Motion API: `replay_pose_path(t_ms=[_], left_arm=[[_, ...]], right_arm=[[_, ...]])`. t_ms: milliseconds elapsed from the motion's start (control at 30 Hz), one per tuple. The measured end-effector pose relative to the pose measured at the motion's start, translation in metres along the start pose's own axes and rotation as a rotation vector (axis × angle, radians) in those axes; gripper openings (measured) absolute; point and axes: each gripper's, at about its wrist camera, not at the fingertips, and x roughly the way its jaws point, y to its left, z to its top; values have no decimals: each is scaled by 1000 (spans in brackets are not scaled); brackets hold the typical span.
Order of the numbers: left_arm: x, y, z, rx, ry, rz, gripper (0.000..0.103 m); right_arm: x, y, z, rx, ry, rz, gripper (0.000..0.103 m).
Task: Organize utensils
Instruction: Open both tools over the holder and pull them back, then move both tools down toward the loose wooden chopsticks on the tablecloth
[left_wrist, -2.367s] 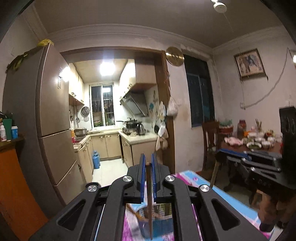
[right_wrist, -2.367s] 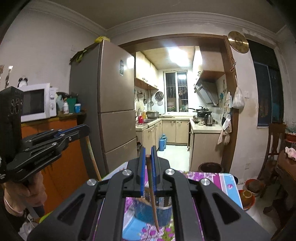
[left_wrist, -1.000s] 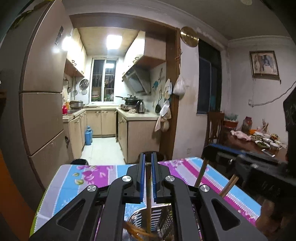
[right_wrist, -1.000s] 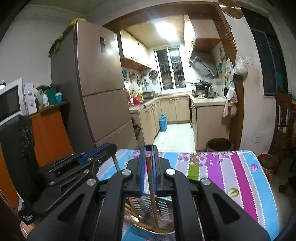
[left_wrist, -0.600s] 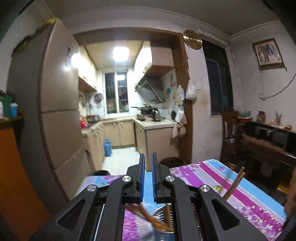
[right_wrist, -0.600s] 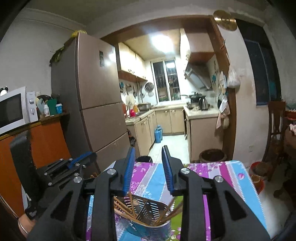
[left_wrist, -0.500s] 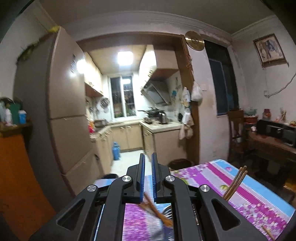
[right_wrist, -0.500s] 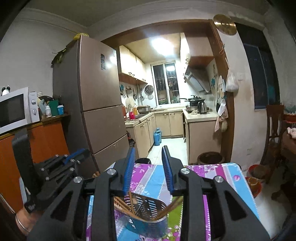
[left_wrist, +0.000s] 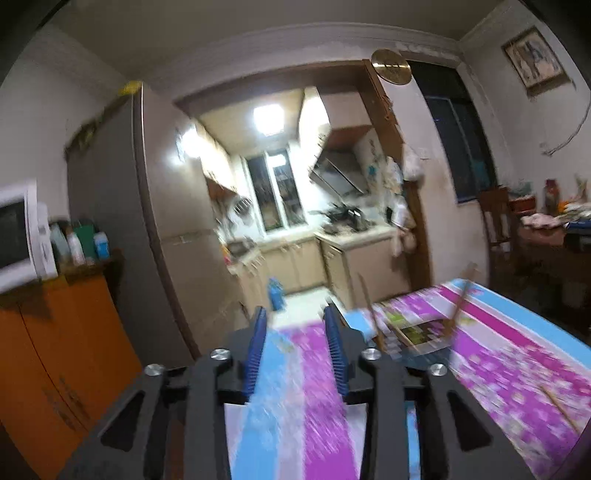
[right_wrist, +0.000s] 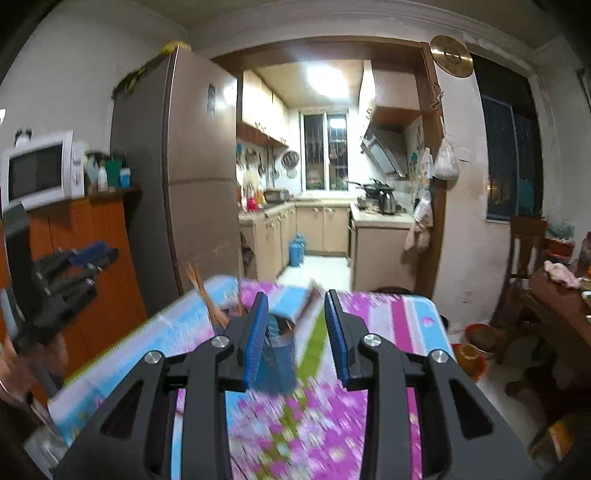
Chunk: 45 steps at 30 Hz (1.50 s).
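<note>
blue-padded jaws on your left gripper (left_wrist: 295, 347) and right gripper (right_wrist: 295, 332) stand wide apart and hold nothing. the utensil holder (right_wrist: 275, 354) sits on the striped tablecloth (right_wrist: 369, 424) just ahead of the right gripper, with chopsticks (right_wrist: 207, 299) leaning out of it. a loose chopstick (left_wrist: 559, 410) lies on the cloth to the right of the holder. judged step: between placements. next, line one gripper's jaws across that stick before closing.

Dim room; glaring kitchen ceiling light (left_wrist: 269, 120); heavy motion blur on tablecloth (right_wrist: 317, 435); fisheye-bent, dark corners.
</note>
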Motion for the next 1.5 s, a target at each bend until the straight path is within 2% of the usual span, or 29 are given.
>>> replay_pose_path(t_ms=[100, 267, 367, 500, 567, 700, 833, 1000, 1133, 1233, 1300, 1333, 1500], left_arm=[[-36, -1, -31, -14, 65, -86, 36], [-96, -25, -98, -24, 213, -291, 36], [-129, -52, -142, -7, 290, -390, 36], [-148, -76, -185, -20, 394, -442, 36], [-155, -90, -199, 3, 402, -434, 36], [-159, -105, -213, 24, 380, -370, 36], [-161, -112, -222, 14, 376, -370, 36], [-160, -117, -220, 32, 322, -314, 38], [-155, -121, -225, 30, 345, -308, 38], [-152, -122, -228, 23, 347, -294, 38], [-151, -121, -229, 19, 345, -273, 32], [-150, -120, -230, 17, 346, -268, 24], [-149, -121, -230, 24, 342, -275, 14]], right_arm=[[-26, -7, -37, -48, 58, -44, 36], [-63, -11, -115, -107, 199, -137, 36], [-77, -9, -150, -75, 247, -159, 36], [-99, -9, -185, 19, 248, -184, 36], [-110, -8, -202, 67, 234, -192, 36], [-118, 7, -231, 64, 227, -204, 36], [-120, 16, -248, 86, 227, -190, 36], [-115, 29, -254, 72, 200, -196, 36], [-111, 38, -258, 29, 192, -230, 35], [-108, 41, -261, 30, 198, -235, 31], [-106, 43, -264, 25, 203, -245, 27], [-105, 43, -265, 23, 203, -252, 26], [-95, 31, -265, 85, 229, -256, 20]])
